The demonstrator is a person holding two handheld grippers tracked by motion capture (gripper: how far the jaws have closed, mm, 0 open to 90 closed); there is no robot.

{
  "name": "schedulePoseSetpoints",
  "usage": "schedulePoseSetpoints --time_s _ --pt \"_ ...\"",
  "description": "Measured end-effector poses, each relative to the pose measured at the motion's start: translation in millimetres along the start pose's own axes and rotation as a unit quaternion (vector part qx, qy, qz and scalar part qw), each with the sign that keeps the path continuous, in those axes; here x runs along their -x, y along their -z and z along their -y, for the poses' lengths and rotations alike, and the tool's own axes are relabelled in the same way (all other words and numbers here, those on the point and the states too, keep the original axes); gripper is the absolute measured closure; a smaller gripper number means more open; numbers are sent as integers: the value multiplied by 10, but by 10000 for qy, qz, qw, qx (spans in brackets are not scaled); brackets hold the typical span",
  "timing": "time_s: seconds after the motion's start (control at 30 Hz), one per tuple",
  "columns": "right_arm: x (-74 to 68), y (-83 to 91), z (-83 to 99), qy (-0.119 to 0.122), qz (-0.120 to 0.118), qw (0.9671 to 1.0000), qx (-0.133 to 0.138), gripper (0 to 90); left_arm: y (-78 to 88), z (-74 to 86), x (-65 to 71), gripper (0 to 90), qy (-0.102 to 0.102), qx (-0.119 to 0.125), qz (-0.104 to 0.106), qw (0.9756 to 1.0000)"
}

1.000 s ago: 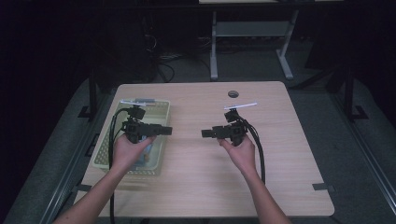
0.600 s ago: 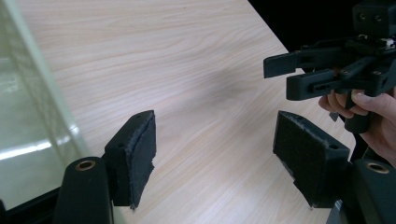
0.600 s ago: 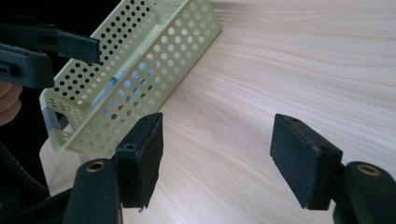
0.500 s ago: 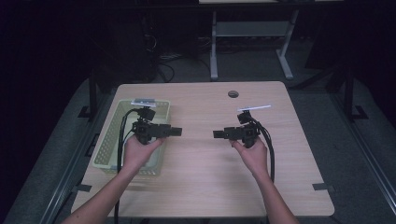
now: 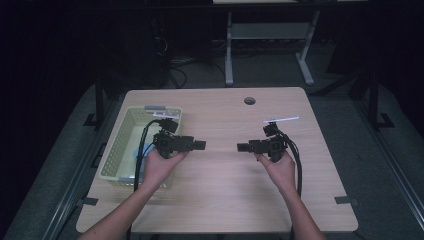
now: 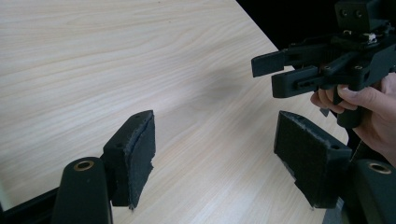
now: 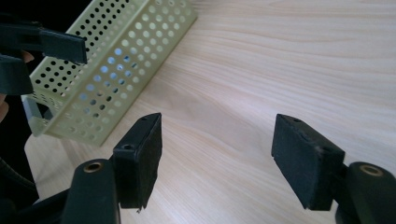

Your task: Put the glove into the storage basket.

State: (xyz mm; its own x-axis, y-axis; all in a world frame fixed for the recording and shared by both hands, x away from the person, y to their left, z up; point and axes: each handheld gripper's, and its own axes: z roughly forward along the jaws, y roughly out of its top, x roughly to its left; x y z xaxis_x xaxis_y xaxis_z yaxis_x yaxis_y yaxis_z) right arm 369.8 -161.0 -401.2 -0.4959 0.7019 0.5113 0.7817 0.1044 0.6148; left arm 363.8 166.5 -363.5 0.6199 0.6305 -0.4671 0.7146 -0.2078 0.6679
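My left gripper (image 5: 201, 145) hangs just right of a pale green perforated basket (image 5: 116, 150), pointing right across the wooden table (image 5: 220, 200). My right gripper (image 5: 240, 147) faces it from the right, and a short gap separates the two sets of tips. In the left gripper view my left gripper (image 6: 215, 154) is open over bare wood, and the right gripper (image 6: 280, 74) shows farther off in a hand. In the right gripper view my right gripper (image 7: 217, 154) is open with nothing between its pads. The basket (image 7: 116, 60) lies beyond it to the left.
Something blue (image 5: 138, 153) lies inside the basket and shows through its holes (image 7: 116, 50). A round hole (image 5: 249, 100) sits near the table's far edge. Black cables trail from both grippers along the forearms. Dark floor and a metal stand (image 5: 270, 45) lie beyond the table.
Both hands have drifted to the right together. The left gripper has come off the basket and now hangs over the table beside it. The jaws look as wide as before.
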Motion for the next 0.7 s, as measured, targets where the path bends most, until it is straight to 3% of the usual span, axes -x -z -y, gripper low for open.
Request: schedulePoseSetpoints --time_s 0.23,0.7 --pt "86 104 47 -88 113 9999 6 327 -127 52 79 289 38 1 202 9998" --pt "309 270 257 -249 264 9993 30 320 -323 194 199 280 -41 -44 331 9994"
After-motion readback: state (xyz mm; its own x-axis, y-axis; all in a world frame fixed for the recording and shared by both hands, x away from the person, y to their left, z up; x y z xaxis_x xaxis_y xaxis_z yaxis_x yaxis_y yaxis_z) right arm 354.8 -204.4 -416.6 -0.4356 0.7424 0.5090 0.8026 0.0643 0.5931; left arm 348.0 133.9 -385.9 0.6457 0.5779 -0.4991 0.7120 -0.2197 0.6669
